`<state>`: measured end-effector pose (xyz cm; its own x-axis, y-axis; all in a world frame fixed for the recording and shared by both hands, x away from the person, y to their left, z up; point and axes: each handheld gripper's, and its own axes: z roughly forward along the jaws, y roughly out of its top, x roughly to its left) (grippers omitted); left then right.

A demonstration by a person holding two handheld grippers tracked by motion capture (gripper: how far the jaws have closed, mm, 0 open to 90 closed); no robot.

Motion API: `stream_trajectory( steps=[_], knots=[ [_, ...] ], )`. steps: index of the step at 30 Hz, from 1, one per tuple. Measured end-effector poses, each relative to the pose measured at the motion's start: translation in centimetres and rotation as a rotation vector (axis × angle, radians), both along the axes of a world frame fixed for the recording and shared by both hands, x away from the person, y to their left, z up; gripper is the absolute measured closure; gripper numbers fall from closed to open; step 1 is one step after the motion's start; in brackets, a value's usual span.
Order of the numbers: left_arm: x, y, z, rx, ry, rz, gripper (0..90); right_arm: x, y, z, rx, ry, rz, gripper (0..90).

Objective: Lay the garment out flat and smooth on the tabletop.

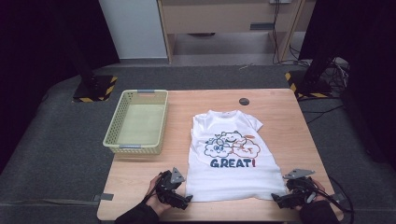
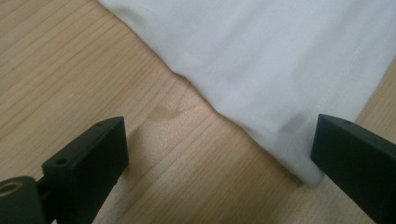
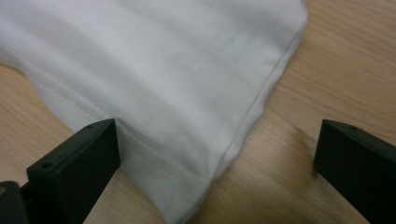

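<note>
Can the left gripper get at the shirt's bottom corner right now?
Probably yes. The left gripper is open at the shirt hem corner, and only bare table lies between.

a lab or recording studio rather than a home: a lone wooden table (image 1: 280,116) on grey carpet (image 1: 56,140), black stands on hazard-striped bases (image 1: 95,91), loose cables (image 1: 334,70) on the floor, dark curtains at both sides.
</note>
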<state>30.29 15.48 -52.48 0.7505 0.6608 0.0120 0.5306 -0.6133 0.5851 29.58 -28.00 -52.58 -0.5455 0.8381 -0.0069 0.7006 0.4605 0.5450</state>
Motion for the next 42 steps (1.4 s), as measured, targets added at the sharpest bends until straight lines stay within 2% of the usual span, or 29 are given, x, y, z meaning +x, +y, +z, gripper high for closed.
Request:
stream_trajectory(
  steps=[4, 8, 12, 14, 16, 19, 21, 25, 29, 31, 33, 42],
  knots=[
    [0.1, 0.2, 0.6, -0.024, -0.023, 0.03, 3.6, 0.1, 0.1, 0.7, 0.044, -0.044, 0.007, 0.6],
    [0.4, 0.8, 1.1, -0.063, -0.044, 0.093, 3.6, 0.4, 0.5, 1.4, 0.075, -0.105, 0.013, 0.6],
    [0.7, 1.3, 1.4, -0.088, -0.065, 0.144, 3.6, 1.0, 0.8, 1.6, 0.135, -0.108, 0.016, 1.3],
    [0.9, 1.4, 1.6, -0.104, -0.075, 0.161, 3.7, 1.4, 0.9, 1.7, 0.144, -0.114, 0.016, 1.3],
    [1.2, 1.5, 1.8, -0.123, -0.088, 0.173, 3.7, 1.8, 1.2, 1.8, 0.139, -0.136, 0.025, 1.5],
    [1.8, 1.4, 2.1, -0.145, -0.111, 0.179, 3.8, 2.3, 1.9, 1.8, 0.16, -0.156, 0.045, 2.3],
    [2.4, 1.3, 2.3, -0.146, -0.119, 0.18, 3.9, 2.5, 2.3, 1.7, 0.189, -0.145, 0.055, 2.1],
    [3.9, 1.0, 2.9, -0.17, -0.142, 0.198, 3.9, 3.1, 2.9, 1.3, 0.201, -0.144, 0.061, 2.3],
    [5.1, 0.9, 3.5, -0.2, -0.14, 0.22, 3.9, 3.6, 3.1, 0.9, 0.194, -0.145, 0.052, 2.5],
    [5.7, 0.8, 3.7, -0.22, -0.136, 0.233, 4.0, 4.1, 3.4, 0.6, 0.212, -0.124, 0.051, 2.7],
    [6.2, 0.6, 3.8, -0.223, -0.137, 0.245, 4.1, 4.5, 3.6, 0.3, 0.209, -0.122, 0.052, 2.8],
    [9.3, -0.4, 5.1, -0.255, -0.182, 0.295, 4.4, 4.7, 4.0, -0.6, 0.126, -0.099, 0.069, 2.5]
  ],
)
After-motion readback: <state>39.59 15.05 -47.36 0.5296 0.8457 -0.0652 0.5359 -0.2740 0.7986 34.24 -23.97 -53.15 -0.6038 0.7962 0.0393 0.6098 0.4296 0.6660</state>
